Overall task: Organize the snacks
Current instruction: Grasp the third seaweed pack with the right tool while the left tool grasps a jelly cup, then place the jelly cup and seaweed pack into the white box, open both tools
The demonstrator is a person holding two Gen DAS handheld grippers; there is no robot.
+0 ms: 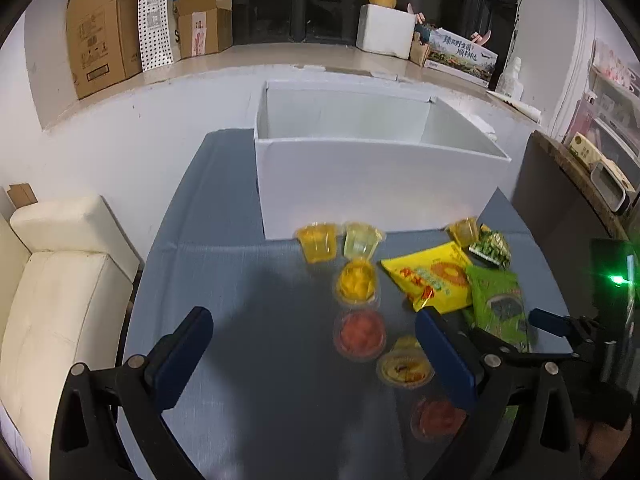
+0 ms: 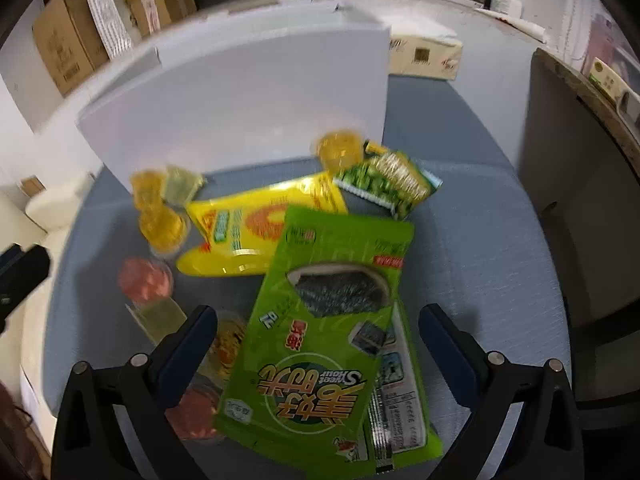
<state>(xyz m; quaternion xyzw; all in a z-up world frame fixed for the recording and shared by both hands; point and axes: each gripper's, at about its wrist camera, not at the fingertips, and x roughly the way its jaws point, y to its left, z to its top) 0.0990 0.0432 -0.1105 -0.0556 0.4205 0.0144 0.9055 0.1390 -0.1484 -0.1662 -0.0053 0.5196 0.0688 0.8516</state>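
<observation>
Currently, both hand-held tools are hovering over a blue-grey table [image 1: 240, 280] where snacks are lying scattered before an open white box [image 1: 360, 188] at the far side. The right gripper [image 2: 316, 340] is hanging with its jaws spread wide on either side of a green seaweed packet [image 2: 332, 320], gripping nothing; the left gripper [image 1: 316, 344] is likewise released, its jaws apart above a run of jelly cups, a red cup [image 1: 360, 334] sitting between them. The green packet is lying partly on a yellow packet [image 2: 256, 232], with a small green pea pouch [image 2: 388, 184] just beyond. Judging from this, the risks are plain: the flat, slick packet could be slipping out of a shallow pinch, lifting it may be dragging the yellow packet along, and the left tool's right finger [image 1: 444, 360] is crowding a yellow cup [image 1: 404, 368], which may be getting knocked or tipped.
</observation>
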